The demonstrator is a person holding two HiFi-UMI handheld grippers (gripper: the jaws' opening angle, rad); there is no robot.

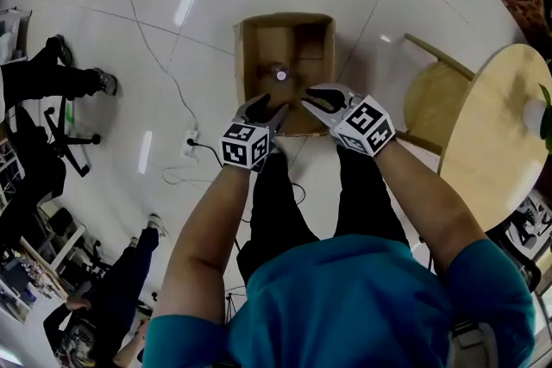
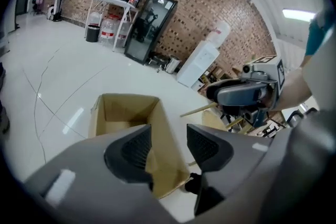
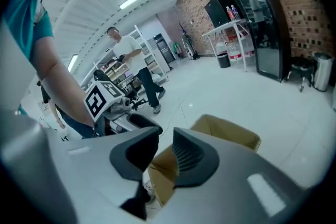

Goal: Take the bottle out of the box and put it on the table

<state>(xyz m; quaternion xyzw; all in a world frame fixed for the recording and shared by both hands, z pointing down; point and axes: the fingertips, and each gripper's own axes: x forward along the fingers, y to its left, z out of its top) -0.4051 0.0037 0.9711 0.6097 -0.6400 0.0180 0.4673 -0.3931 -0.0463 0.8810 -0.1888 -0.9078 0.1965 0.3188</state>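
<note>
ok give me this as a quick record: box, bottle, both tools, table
box: open cardboard, on the floor
bottle: inside the box, cap seen from above, not yet taken out
left tool: jaws apart, nothing between them, over the box's near edge in the head view
right tool: jaws apart, nothing held, beside the left tool
table: round wooden top, to the right of the box, no bottle on it
</note>
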